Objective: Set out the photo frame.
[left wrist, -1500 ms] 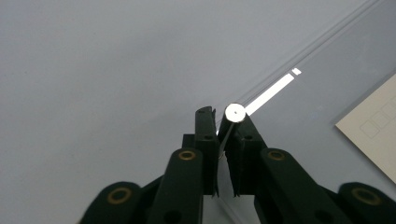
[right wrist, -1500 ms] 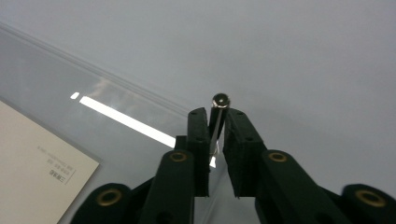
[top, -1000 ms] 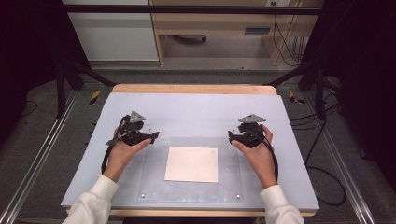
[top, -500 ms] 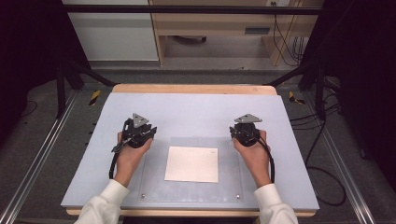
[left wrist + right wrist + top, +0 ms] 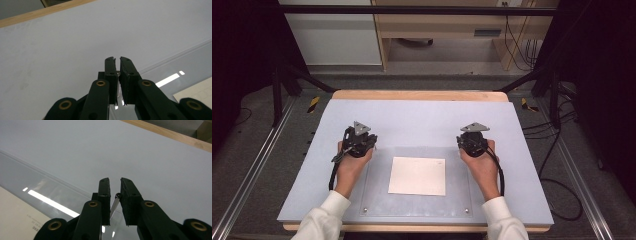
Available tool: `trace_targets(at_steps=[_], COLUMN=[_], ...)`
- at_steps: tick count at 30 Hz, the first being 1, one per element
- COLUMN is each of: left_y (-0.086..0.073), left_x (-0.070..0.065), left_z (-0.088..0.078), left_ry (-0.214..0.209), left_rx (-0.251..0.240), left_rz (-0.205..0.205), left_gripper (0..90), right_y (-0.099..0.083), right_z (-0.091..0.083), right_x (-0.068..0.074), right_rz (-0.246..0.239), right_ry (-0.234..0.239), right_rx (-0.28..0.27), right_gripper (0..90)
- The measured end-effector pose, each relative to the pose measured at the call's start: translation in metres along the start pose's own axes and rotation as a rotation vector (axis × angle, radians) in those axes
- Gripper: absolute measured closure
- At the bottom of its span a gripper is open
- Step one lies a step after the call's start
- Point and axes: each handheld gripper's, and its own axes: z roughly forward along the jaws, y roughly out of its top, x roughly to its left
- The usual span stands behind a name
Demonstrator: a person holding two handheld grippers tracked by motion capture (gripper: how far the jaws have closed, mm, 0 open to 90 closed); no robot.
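Note:
My left gripper (image 5: 367,140) rests on the pale blue-grey table top (image 5: 422,117), held by a hand left of a white sheet of paper (image 5: 418,175). Its jaws have just been closing. In the left gripper view the left gripper (image 5: 117,58) has its tips nearly touching, with nothing between them. My right gripper (image 5: 468,139) sits to the right of the sheet, pointing away from the person. Its jaws have also just been closing. The right gripper view shows the right gripper (image 5: 115,180) with only a thin gap and nothing between the jaws.
The paper lies at a clear plastic plate (image 5: 377,200) fixed with screws near the table's front. A wooden strip (image 5: 419,95) edges the far side. Black frame posts (image 5: 277,85) and cables (image 5: 557,150) stand beside the table, with floor beyond.
Both grippers' jaws went from wide open to closed. Both hands turned their grippers from pointing inward over the sheet to pointing away from the person.

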Motion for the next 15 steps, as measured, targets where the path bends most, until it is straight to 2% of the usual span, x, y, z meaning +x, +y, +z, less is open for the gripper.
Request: trace_targets(at_steps=[3, 8, 11, 15], left_y=[0.0, 0.0008, 0.0015, 0.0058], left_x=[0.0002, 0.0022, 0.0042, 0.0059], left_z=[0.0, 0.0003, 0.001, 0.0021], left_ry=[-0.002, -0.019, -0.032, -0.043], left_rx=[0.002, 0.008, 0.012, 0.043], left_rz=[0.002, 0.007, 0.006, 0.02], left_gripper=[84.4, 84.7, 84.8, 84.8], right_y=[0.0, 0.0001, 0.0008, 0.0038], right_z=[0.0002, -0.0006, -0.0004, 0.0017], right_x=[-0.0001, -0.0008, -0.001, -0.0045], right_rz=[-0.003, -0.008, 0.01, 0.029], right_ry=[-0.002, 0.0, 0.005, 0.021], right_rx=[0.001, 0.008, 0.012, 0.029], right_gripper=[84.3, 85.3, 85.7, 86.0])
